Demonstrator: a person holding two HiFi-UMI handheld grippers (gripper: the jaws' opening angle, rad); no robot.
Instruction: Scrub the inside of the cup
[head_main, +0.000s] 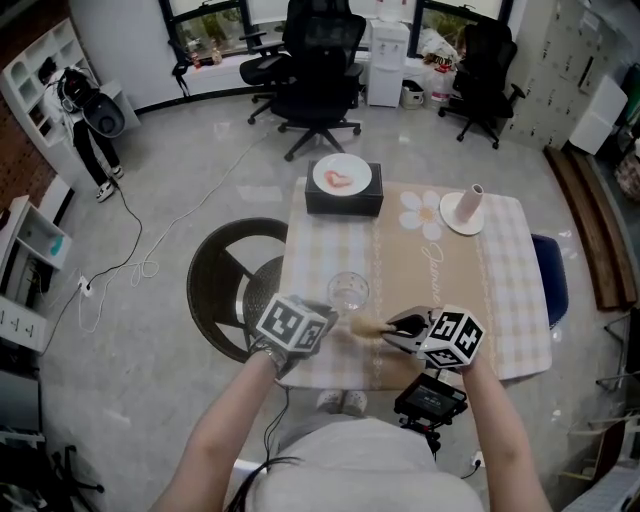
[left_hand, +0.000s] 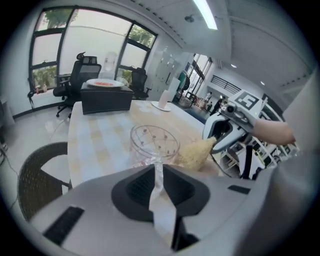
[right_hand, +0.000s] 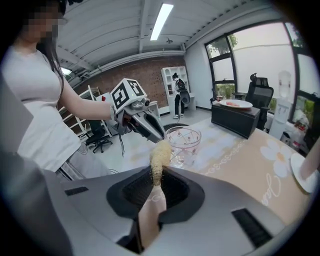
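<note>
Pre-scrub; gripping clear dotted glass cup (left_hand: 154, 142) by wall in left gripper (left_hand: 159, 176); pinching tan fibrous scrubber (right_hand: 160, 156) in right gripper (right_hand: 156, 184), just beside cup; next, probably: over rim, inside

Blk box (head_main: 343, 204) w/ plate (head_main: 342, 177); wicker chair (head_main: 215, 285) nr table (head_main: 505, 290).

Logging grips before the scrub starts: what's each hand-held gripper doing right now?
Left hand-held gripper: closed on the glass cup.
Right hand-held gripper: closed on the loofah scrubber.
</note>
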